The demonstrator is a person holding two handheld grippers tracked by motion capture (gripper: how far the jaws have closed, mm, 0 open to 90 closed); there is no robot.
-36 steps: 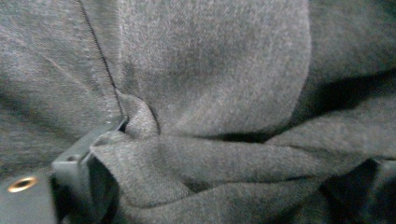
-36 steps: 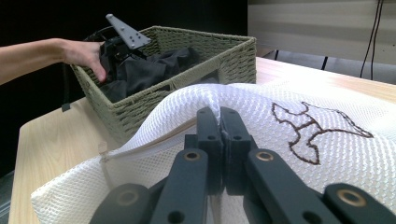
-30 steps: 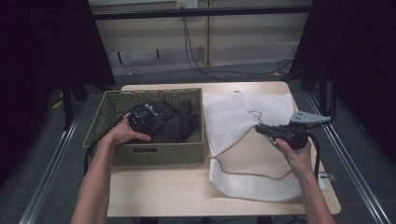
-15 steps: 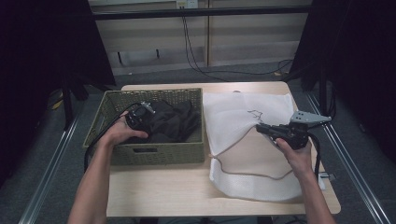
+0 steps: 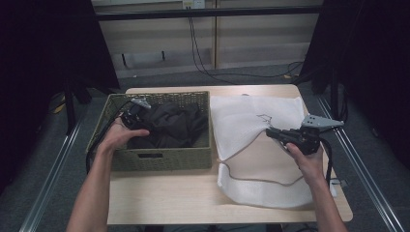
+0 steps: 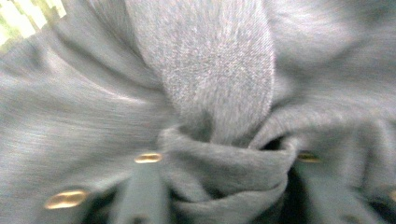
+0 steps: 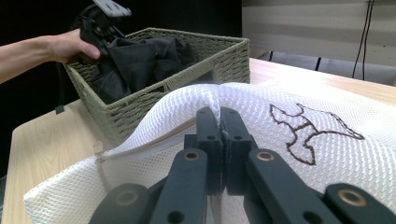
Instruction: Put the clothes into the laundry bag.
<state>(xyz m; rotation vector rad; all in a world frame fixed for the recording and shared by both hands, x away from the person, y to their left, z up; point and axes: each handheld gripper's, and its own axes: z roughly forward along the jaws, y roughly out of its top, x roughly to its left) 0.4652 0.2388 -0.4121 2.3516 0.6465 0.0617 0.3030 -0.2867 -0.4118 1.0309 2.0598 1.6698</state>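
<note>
The right tool (image 7: 219, 122) pinched the white mesh laundry bag's (image 5: 251, 118) edge, lifting its mouth on the desk (image 5: 159, 198), while the left tool (image 5: 131, 117), jaws buried unreadably, dug into dark clothing (image 5: 171, 126) in the wicker basket (image 5: 162, 158).

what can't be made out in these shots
- Left gripper fingers: in the high view they are sunk in the dark garment, and its own view is blurred cloth, so open or shut is unclear.
- Basket floor: covered by the garment.
- Mesh bag inside: high view, its top layer hides it, though the right gripper pinches its edge.
</note>
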